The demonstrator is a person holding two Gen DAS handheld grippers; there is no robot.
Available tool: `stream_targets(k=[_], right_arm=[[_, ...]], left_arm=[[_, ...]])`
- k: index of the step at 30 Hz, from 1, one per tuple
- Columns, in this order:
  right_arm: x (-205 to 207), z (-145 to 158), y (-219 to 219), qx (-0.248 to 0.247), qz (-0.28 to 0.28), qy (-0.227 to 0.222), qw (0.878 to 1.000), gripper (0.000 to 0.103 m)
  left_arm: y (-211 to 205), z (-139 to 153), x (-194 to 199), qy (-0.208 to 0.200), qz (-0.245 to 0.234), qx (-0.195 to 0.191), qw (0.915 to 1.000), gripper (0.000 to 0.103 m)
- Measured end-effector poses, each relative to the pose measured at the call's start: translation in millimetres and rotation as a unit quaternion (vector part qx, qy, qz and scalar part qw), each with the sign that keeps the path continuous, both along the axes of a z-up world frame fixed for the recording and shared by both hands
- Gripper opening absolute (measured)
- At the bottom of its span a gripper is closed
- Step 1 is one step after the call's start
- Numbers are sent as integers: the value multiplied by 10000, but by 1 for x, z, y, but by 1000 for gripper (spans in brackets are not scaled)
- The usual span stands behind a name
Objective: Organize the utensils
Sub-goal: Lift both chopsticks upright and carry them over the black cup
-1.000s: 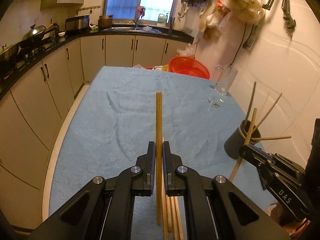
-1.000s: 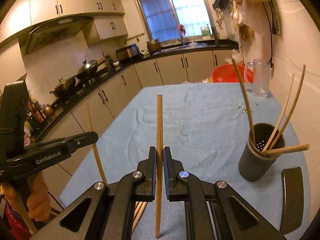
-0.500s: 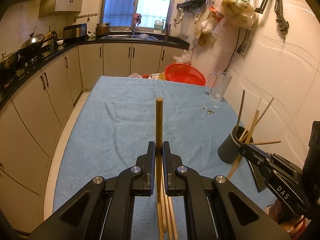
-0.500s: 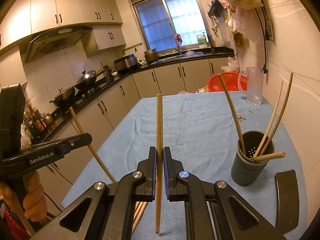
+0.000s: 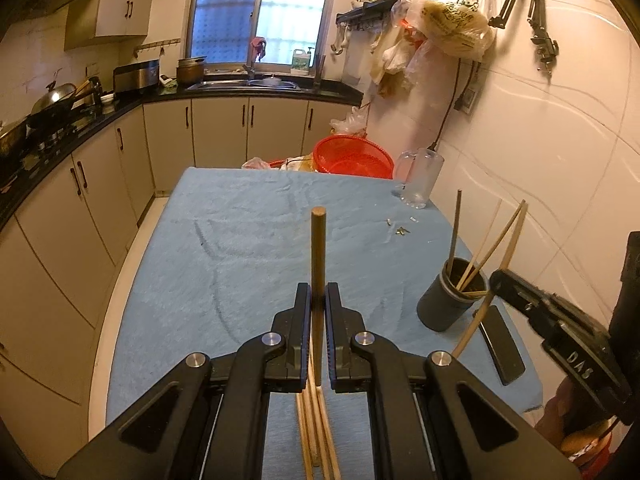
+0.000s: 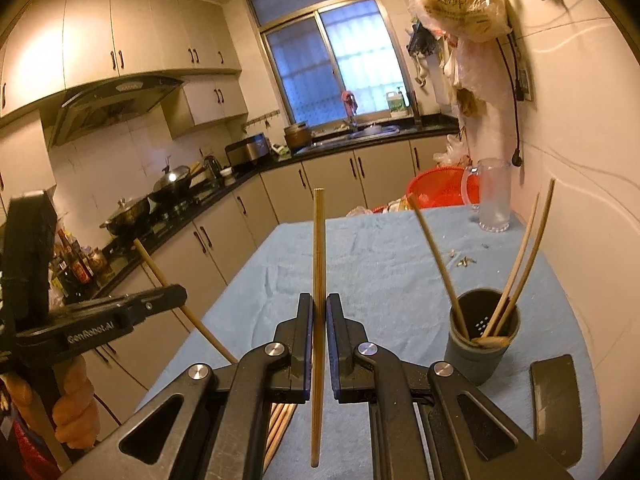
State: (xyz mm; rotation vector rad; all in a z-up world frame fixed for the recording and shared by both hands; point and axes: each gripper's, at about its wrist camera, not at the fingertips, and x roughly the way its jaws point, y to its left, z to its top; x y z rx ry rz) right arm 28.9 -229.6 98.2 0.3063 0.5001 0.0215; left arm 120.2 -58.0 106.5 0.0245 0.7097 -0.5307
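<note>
Plainly the step in hand is the carry: each gripper has a chopstick lifted clear of the blue-covered counter (image 5: 248, 248), and neither stick is in the dark utensil cup (image 6: 482, 344) yet. The left gripper (image 5: 318, 300) is clenched on one chopstick (image 5: 319, 264), which runs straight ahead between its jaws, its round end pointing away. The right gripper (image 6: 319, 312) is likewise clamped on a second chopstick (image 6: 319, 248), gripped near its middle so that a good length sticks out ahead and some hangs behind. The cup stands ahead and to the right of the right gripper, and farther off to the right of the left one; it already holds several sticks leaning outward. More loose chopsticks (image 5: 316, 440) lie on the counter beneath the left gripper. The next move, I judge, calls for tipping a held stick end-down over the cup's mouth, threading it between the leaning ones, and only then letting go.
</note>
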Motion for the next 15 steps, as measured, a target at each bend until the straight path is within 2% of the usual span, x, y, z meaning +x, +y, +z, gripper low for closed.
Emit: stream_targets(k=[15], right_arm=[[-59,70,-65,190,-629,-890,9939,7]], left_arm=[[-41,37,-8,-202,-540,-63,9983,6]])
